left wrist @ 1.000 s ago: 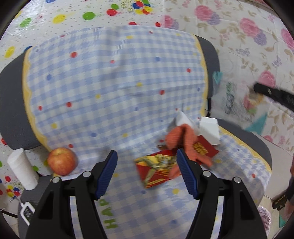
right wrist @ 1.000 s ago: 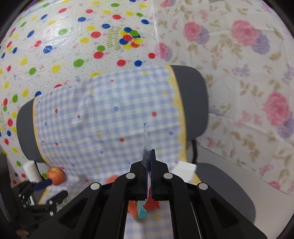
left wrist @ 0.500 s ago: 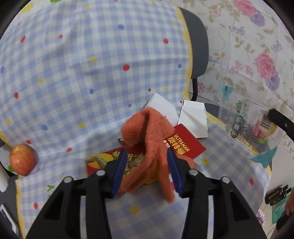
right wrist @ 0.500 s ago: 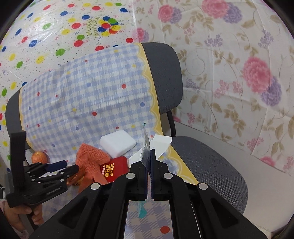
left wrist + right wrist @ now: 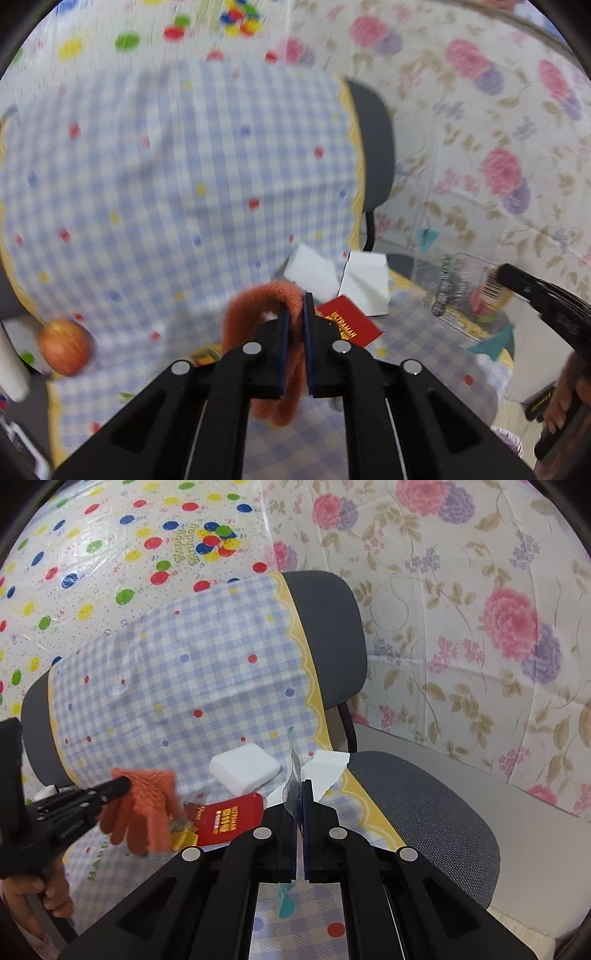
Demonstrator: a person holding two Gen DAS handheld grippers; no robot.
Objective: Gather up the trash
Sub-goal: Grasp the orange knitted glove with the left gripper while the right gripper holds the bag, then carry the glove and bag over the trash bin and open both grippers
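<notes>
While clamped, one orange glove (image 5: 255,306), two white blocks (image 5: 365,284)

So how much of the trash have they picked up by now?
Two pieces are in hand: the left gripper is shut on the orange glove, and the right gripper pinches a clear wrapper. Left on the chair: the red packet, white block and white paper. No bin shows.

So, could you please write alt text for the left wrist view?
The left claw is shut on an orange glove, above a chair draped in a blue checked cloth. Behind it lie a red packet and two white pieces; an apple sits at left, and the right claw holds a clear wrapper.
</notes>
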